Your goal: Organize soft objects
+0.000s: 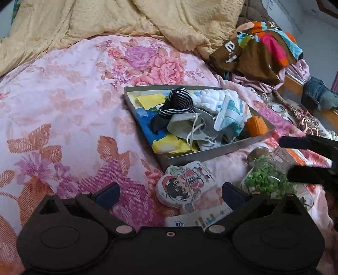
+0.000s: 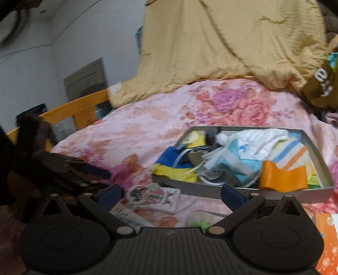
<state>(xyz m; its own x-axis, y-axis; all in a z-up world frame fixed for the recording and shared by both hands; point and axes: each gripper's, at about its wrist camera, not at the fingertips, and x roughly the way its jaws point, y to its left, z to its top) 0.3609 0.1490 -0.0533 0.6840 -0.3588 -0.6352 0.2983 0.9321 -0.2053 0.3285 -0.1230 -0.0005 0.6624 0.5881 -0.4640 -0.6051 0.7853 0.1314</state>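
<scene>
A small cartoon-print plush pillow (image 1: 186, 186) lies on the floral bedspread just ahead of my left gripper (image 1: 171, 194), which is open and holds nothing. Beyond it stands a grey tray (image 1: 221, 151) holding a striped sock (image 1: 179, 101), a white plush (image 1: 213, 98), face masks (image 1: 190, 127) and an orange piece (image 1: 256, 125). My right gripper (image 1: 285, 158) comes in from the right, open. In the right wrist view the right gripper (image 2: 171, 194) is open and empty over the plush pillow (image 2: 154, 196), in front of the tray (image 2: 295, 195).
A clear jar with green bits (image 1: 264, 179) lies right of the pillow, and a printed card (image 1: 200, 220) lies under it. A yellow quilt (image 1: 126, 19) and a brown multicoloured garment (image 1: 259, 48) lie at the back. A wooden bed rail (image 2: 78, 107) runs along the left. An orange box (image 2: 326, 243) sits near right.
</scene>
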